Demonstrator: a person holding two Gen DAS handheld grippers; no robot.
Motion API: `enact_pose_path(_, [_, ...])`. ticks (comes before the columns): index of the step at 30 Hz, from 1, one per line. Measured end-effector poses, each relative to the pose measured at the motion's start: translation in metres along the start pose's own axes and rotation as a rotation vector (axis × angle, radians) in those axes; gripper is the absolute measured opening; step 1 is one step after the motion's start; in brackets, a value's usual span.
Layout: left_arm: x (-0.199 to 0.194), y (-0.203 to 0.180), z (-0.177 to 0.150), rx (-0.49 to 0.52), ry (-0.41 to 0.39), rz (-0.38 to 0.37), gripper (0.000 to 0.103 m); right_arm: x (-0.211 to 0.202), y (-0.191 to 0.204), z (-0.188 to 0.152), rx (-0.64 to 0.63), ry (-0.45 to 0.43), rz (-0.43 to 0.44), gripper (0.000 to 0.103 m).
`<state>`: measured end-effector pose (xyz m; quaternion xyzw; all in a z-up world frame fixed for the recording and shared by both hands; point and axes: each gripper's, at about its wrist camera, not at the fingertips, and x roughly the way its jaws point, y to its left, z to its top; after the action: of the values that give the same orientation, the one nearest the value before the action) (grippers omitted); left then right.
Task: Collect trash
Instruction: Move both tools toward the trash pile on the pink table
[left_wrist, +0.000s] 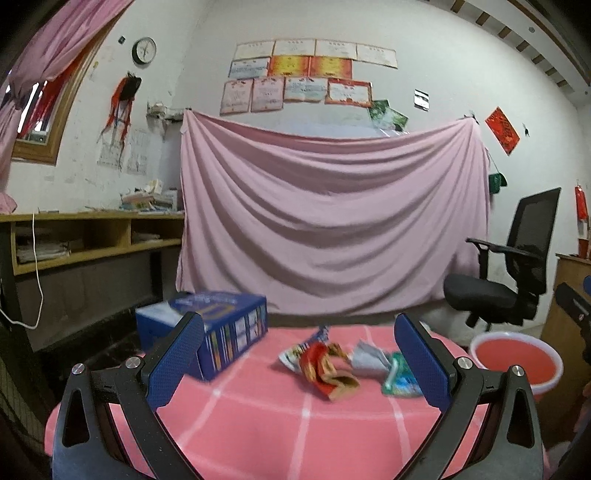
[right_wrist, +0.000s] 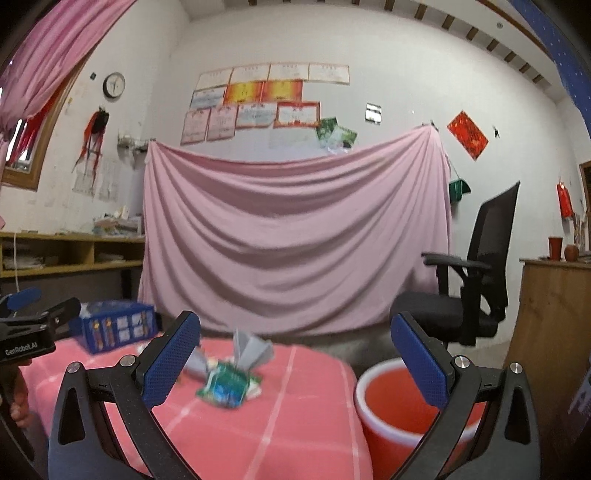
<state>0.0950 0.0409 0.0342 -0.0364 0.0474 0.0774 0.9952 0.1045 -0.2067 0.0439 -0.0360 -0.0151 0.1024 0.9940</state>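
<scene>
Wrappers (left_wrist: 345, 363) piled mid-frame on pink checked tablecloth (left_wrist: 258, 417), blue box (left_wrist: 218, 332) left, red bucket (right_wrist: 399, 398) lower right. Left gripper (left_wrist: 299, 354) and right gripper (right_wrist: 295, 354) fingers spread wide, empty.

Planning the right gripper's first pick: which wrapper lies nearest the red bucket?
The green-and-blue wrapper; the grey and red-gold ones lie farther from the bucket.

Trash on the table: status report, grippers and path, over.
Left gripper and right gripper open, empty. Wrappers loose on pink tablecloth, untouched. Red basin beside table. Blue box left, not blocking.
</scene>
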Motion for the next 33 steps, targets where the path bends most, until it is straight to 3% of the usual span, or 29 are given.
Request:
enact_pose_path(5, [0.022, 0.0, 0.004, 0.031, -0.061, 0.028, 0.101, 0.029, 0.007, 0.001, -0.005, -0.041, 0.012, 0.103])
enact_pose_path(8, [0.04, -0.002, 0.001, 0.046, -0.026, 0.016, 0.101, 0.05, 0.011, -0.005, 0.005, -0.001, 0.025, 0.103])
enact_pose_path(10, [0.051, -0.003, -0.003, 0.051, 0.021, 0.0, 0.101, 0.067, 0.014, -0.01, 0.0, 0.06, 0.034, 0.103])
enact_pose_path(15, [0.09, -0.005, -0.017, 0.067, 0.21, 0.048, 0.101, 0.107, 0.019, -0.027, -0.011, 0.249, 0.045, 0.103])
enact_pose_path(18, [0.109, 0.0, -0.025, 0.025, 0.315, 0.049, 0.101, 0.12, 0.017, -0.03, 0.003, 0.319, 0.051, 0.103])
enact_pose_path(24, [0.134, 0.011, -0.04, -0.089, 0.485, -0.066, 0.1, 0.145, 0.022, -0.046, 0.003, 0.469, 0.111, 0.103])
enact_pose_path(29, [0.154, 0.008, -0.052, -0.142, 0.599, -0.121, 0.086, 0.155, 0.022, -0.055, 0.005, 0.548, 0.116, 0.103])
enact_pose_path(33, [0.17, 0.008, -0.061, -0.183, 0.686, -0.138, 0.061, 0.159, 0.023, -0.056, -0.002, 0.567, 0.114, 0.103])
